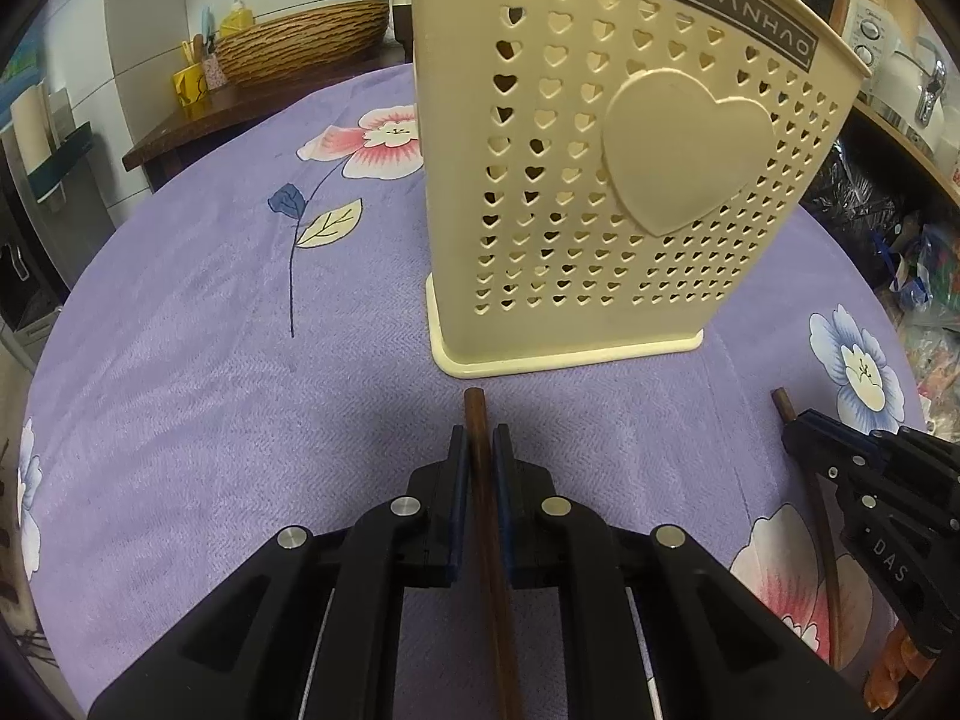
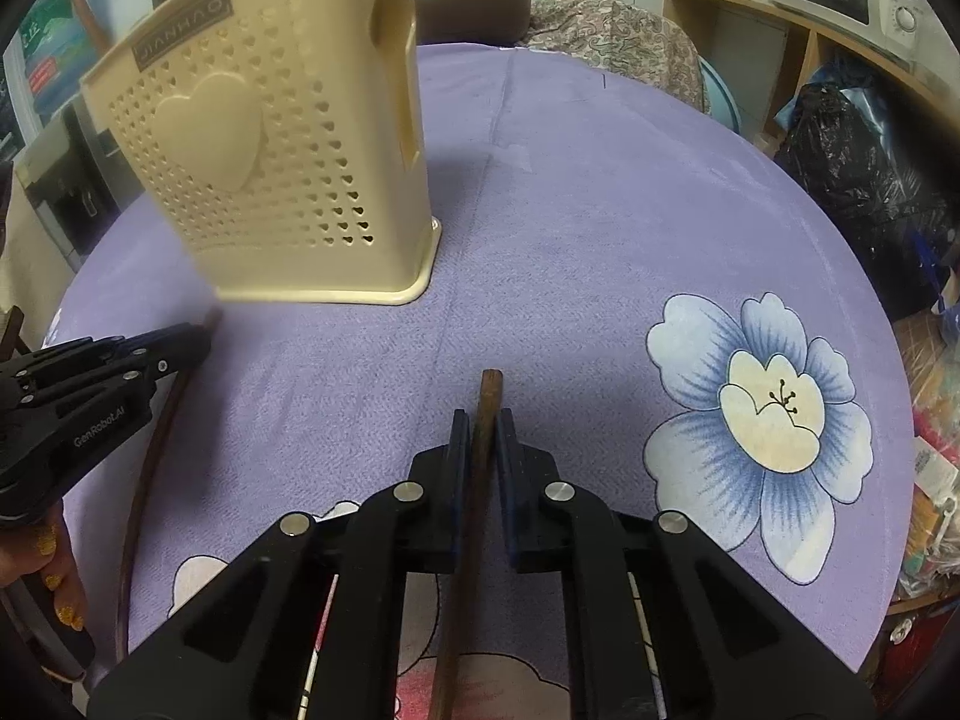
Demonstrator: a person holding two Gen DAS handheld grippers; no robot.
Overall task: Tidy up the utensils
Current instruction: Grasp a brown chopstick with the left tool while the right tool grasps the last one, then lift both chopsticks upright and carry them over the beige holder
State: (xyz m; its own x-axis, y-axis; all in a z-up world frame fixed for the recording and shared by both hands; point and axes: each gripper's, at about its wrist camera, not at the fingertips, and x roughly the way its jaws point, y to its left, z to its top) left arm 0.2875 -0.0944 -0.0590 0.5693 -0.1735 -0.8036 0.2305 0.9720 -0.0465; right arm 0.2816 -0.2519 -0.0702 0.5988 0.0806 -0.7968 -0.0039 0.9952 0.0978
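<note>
Utensil holder [image 1: 612, 180]: cream-beige plastic, rows of heart-shaped perforations, large raised heart same colour, grey-brown label with pale lettering.
Cloth on surface [image 1: 210, 360]: lilac-purple, printed flowers; pink-white bloom with blue and cream leaves far left, blue-cream bloom [image 2: 774, 414] right.
Chopstick [image 1: 480, 480], second chopstick [image 2: 477, 480]: dark brown wood.
Left gripper [image 1: 479, 444], right gripper [image 2: 483, 432]: black, blue pads, silver rivets.

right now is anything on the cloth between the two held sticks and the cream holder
Nothing visible. Only bare purple tablecloth lies between the left stick, the right stick and the utensil holder.
</note>
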